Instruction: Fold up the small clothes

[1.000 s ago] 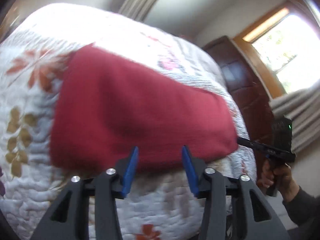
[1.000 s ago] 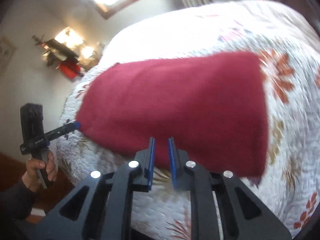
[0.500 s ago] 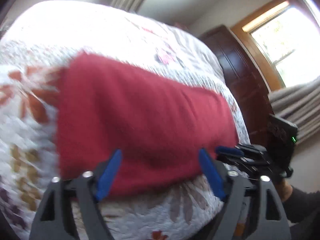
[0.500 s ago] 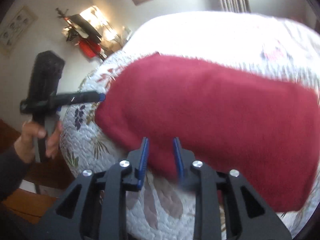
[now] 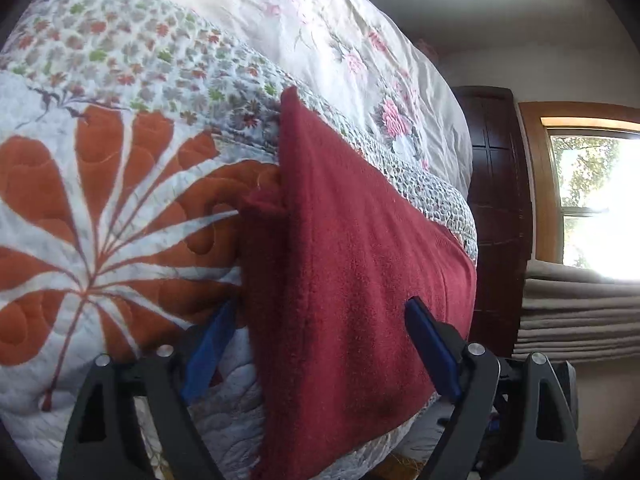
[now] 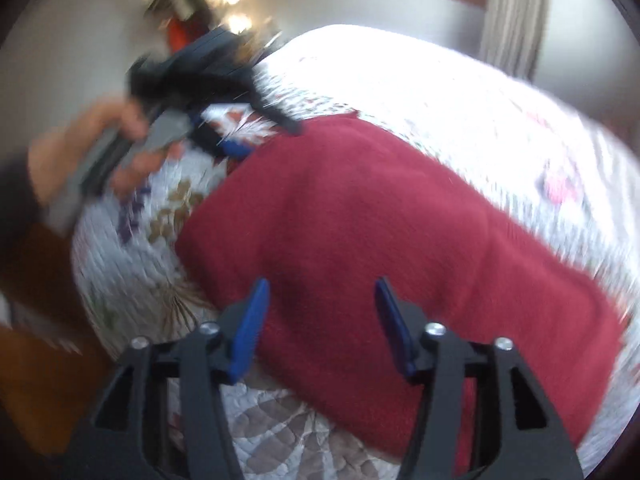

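A dark red fleece cloth (image 5: 360, 260) lies flat on the flowered quilt (image 5: 100, 220). My left gripper (image 5: 320, 346) is open wide at the cloth's left end, one blue finger on the quilt side and the other over the red fabric, gripping nothing. The right wrist view is blurred. There the same cloth (image 6: 380, 240) fills the middle, and my right gripper (image 6: 322, 328) is open over its near edge, holding nothing. The left gripper (image 6: 208, 80) shows at the cloth's far left corner, held by a hand (image 6: 80, 160).
The quilt (image 6: 132, 264) curves down over the bed's edge at the left. A dark wooden cabinet (image 5: 500, 200), a bright window (image 5: 600, 200) and grey curtains (image 5: 576, 312) stand beyond the bed.
Both grippers have opened wider; the right was almost shut a second ago. The left has swung round to the cloth's left end and come closer. The right has moved in over the near edge.
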`<state>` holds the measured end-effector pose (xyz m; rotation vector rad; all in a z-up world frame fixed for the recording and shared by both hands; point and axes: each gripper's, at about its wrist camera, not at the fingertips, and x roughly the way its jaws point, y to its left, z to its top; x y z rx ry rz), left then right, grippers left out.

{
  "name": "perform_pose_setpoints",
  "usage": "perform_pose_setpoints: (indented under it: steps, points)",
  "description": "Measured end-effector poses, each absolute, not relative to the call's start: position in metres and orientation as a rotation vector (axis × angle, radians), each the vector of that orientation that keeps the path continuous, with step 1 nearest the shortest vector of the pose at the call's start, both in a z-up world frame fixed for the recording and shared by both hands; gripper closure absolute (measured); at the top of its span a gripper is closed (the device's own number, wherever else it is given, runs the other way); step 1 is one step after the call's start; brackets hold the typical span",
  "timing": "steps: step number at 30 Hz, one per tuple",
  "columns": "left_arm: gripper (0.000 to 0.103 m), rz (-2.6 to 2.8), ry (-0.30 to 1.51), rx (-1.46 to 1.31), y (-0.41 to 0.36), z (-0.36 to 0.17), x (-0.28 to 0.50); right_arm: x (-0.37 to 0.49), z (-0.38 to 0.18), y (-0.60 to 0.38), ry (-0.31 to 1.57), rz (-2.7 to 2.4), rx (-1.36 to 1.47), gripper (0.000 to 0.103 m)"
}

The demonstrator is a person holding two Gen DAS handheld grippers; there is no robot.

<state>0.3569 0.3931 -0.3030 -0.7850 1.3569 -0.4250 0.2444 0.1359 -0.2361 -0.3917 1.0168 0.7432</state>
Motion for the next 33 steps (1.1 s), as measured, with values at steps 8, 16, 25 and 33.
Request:
perform_pose_setpoints:
  steps: [8,16,25,33]
  points:
    - [0.012,-0.521,1.394,-0.793,0.388,-0.315,0.393,0.154,-0.299,0.226,0.824,0.728,-0.872,0.033]
    - [0.009,-0.574,1.432,-0.826,0.370,-0.324,0.413,0.161,-0.329,0.247,0.759,0.642,-0.947,0.027]
    - [0.023,-0.579,1.486,-0.887,0.373,-0.338,0.429,0.185,-0.325,0.261,0.750,0.609,-0.848,0.026]
    - [0.068,-0.547,1.535,-0.910,0.382,-0.352,0.428,0.204,-0.308,0.248,0.800,0.631,-0.731,0.047]
